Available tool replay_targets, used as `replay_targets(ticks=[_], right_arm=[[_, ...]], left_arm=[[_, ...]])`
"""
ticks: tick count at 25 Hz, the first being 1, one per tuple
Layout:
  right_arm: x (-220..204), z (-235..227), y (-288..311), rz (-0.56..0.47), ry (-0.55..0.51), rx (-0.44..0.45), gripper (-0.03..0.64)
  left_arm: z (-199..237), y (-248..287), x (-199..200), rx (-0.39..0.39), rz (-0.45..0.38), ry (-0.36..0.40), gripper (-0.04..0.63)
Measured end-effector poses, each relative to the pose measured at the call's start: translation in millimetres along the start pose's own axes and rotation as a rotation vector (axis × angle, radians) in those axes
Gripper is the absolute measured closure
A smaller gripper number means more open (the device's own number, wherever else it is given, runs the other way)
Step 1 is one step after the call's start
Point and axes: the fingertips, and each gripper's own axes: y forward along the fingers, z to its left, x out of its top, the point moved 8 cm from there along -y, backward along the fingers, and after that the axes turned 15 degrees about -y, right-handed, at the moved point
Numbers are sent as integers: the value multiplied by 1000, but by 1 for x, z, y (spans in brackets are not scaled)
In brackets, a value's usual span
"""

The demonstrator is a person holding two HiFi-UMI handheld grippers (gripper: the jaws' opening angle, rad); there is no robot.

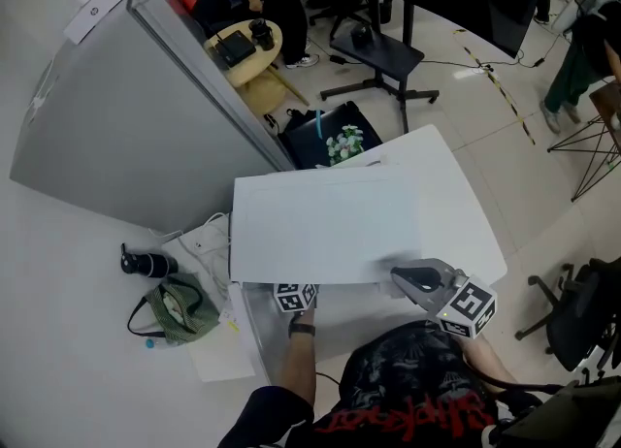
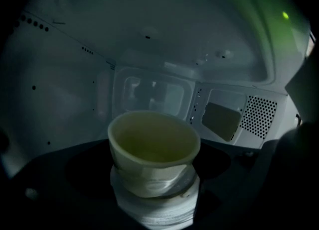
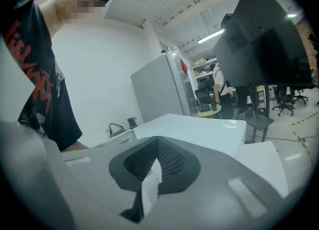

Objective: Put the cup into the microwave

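Observation:
A pale cream cup (image 2: 152,144) with a white ribbed lower part stands over the dark turntable (image 2: 82,172) inside the dim microwave cavity. My left gripper (image 2: 154,209) reaches in through the front; its dark jaws sit close against the cup's base and are hard to make out. In the head view only its marker cube (image 1: 296,297) shows, below the white microwave (image 1: 330,223). My right gripper (image 1: 406,277) hovers at the microwave's front right top edge, shut with nothing in it (image 3: 149,174). The cup is hidden in the head view.
A grey partition (image 1: 126,116) runs along the left. A green bag (image 1: 175,308) and a black bottle (image 1: 146,264) lie on the surface left of the microwave. A black office chair (image 1: 582,325) stands at the right. The vent grille (image 2: 259,117) is on the cavity's right wall.

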Motion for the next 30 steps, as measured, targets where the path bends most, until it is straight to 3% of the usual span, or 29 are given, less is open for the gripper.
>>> replay_targets(ticks=[3, 6, 11, 19, 23, 30], right_arm=[[0, 3, -2, -5, -1, 18, 617], [-1, 13, -7, -10, -3, 51, 617], [12, 3, -13, -61, -12, 75, 617], [17, 16, -2, -69, -4, 166, 617], [20, 27, 4, -84, 1, 231, 617], [25, 44, 16, -138, 40, 337, 617]], left_arm=[[-10, -13, 1, -25, -14, -31, 144], [-19, -39, -8, -58, -20, -113, 152], [-29, -55, -14, -67, -91, -231, 345], [-61, -80, -17, -84, 54, -369, 428], [-89, -98, -13, -65, 197, -329, 428], [-146, -129, 5, -38, 435, -134, 428]])
